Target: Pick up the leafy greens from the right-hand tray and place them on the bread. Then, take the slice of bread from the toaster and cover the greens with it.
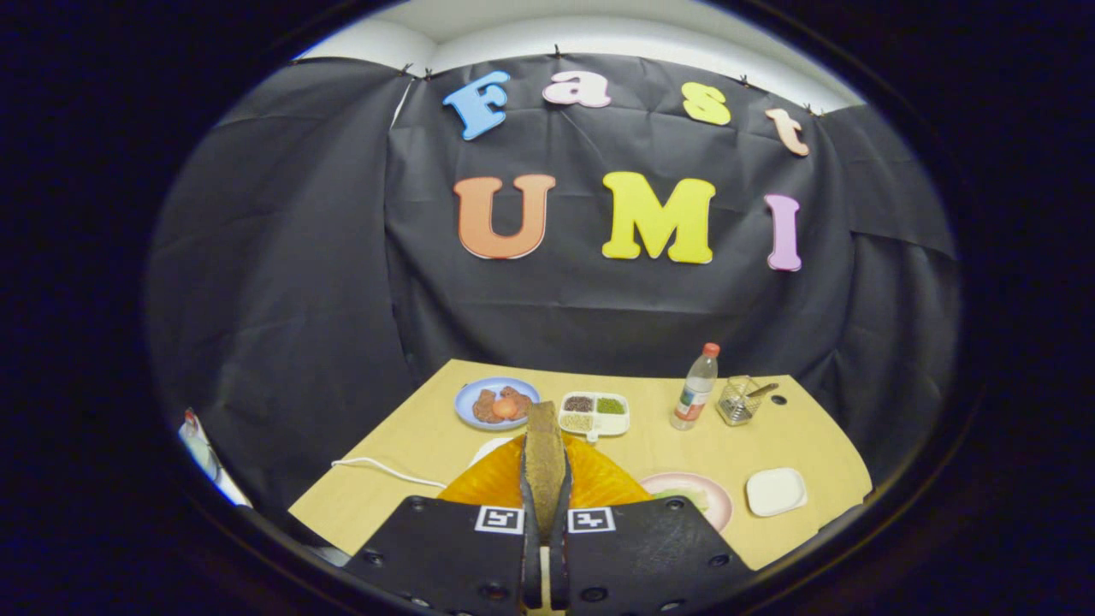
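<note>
jaws clamped on upright bread slice [545, 453] above orange toaster [590, 481] on table [411, 445]

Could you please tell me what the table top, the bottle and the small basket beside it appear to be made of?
Table top: light wood or wood-look laminate, matte, pale even tone.
Bottle: clear plastic, apparently, see-through with a red cap.
Basket: thin wire mesh, probably metal.
The hand-held gripper is shut on the bread slice.

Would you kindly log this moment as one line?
claw: shut on bread slice | slice: edge-on, raised above orange plate | stage: covering pending
</note>
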`<state>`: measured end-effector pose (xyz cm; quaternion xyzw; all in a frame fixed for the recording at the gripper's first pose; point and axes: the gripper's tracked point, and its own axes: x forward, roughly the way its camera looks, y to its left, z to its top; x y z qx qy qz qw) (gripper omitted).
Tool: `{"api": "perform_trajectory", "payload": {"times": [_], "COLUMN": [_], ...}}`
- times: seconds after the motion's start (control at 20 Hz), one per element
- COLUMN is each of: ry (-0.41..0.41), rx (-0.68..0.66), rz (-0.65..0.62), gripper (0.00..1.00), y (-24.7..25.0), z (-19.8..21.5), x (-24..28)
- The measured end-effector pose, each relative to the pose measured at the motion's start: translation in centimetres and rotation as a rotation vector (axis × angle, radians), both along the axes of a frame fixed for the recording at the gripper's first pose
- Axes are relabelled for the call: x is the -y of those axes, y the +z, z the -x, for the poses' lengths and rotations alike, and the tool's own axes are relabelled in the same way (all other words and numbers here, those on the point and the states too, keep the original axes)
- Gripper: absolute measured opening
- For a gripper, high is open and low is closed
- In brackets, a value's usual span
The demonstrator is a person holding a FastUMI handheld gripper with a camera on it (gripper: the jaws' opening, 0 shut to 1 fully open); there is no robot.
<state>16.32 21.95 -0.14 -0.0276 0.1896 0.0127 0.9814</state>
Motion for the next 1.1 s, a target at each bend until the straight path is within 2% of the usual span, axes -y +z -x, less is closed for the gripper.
{"api": "perform_trajectory", "payload": {"times": [0.2,0.35,0.7,1.1], "ry": [-0.033,-0.044,-0.09,-0.131], "rx": [0.058,0.077,0.021,-0.119], "rz": [-0.018,-0.02,-0.02,-0.036], "gripper": [0.04,0.04,0.04,0.05], "y": [2.4,2.3,-2.8,-11.1], "z": [1.3,1.1,-2.1,-5.2], "x": [2.1,3.2,8.0,12.8]}}
